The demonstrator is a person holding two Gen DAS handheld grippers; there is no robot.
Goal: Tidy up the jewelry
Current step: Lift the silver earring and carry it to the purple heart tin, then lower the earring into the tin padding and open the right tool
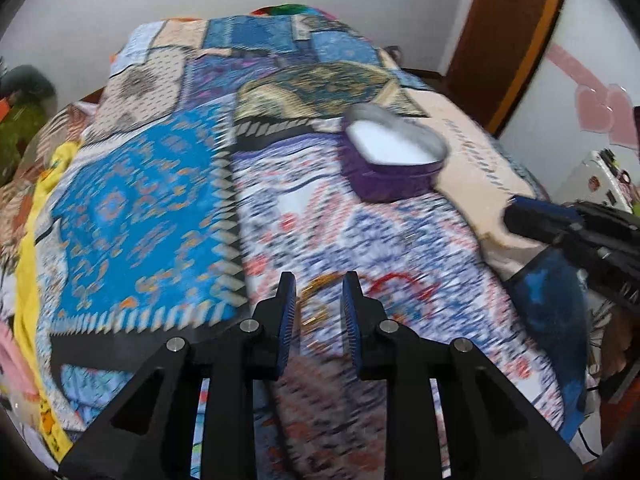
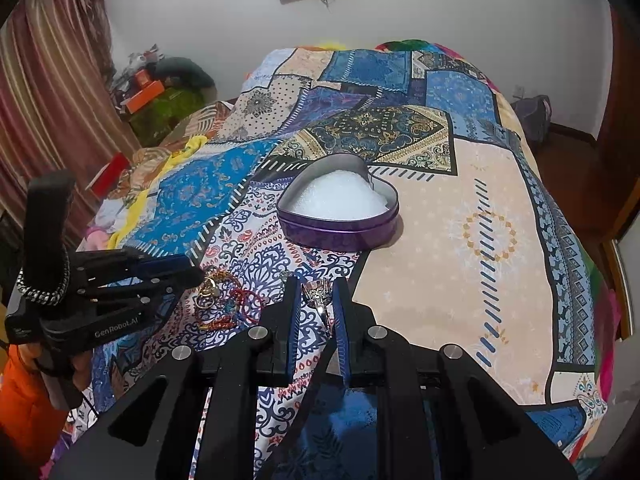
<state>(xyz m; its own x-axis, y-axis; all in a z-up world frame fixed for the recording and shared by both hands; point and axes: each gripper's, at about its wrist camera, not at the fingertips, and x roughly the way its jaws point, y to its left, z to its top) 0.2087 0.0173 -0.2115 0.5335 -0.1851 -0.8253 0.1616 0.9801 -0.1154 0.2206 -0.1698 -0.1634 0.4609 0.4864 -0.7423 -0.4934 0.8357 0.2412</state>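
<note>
A purple heart-shaped tin (image 2: 340, 232) lined with white foam (image 2: 340, 196) sits open on the patterned bedspread (image 2: 460, 280). My right gripper (image 2: 316, 282) is shut on a small silver ornament (image 2: 318, 296), held just above the cloth in front of the tin. To its left lies a small pile of gold and red jewelry (image 2: 224, 300), with my left gripper (image 2: 192, 270) at its edge. In the blurred left wrist view, my left gripper (image 1: 319, 284) stands open over a gold bangle (image 1: 314, 292) that shows in the gap. The tin (image 1: 394, 172) lies beyond it, and the right gripper (image 1: 516, 216) comes in at the right.
The bed fills both views. A striped curtain (image 2: 48, 80) and a heap of orange boxes and green cloth (image 2: 160, 96) stand to its left. A wooden door frame (image 1: 508, 32) rises at the far right. An orange sleeve (image 2: 24, 400) shows behind the left gripper.
</note>
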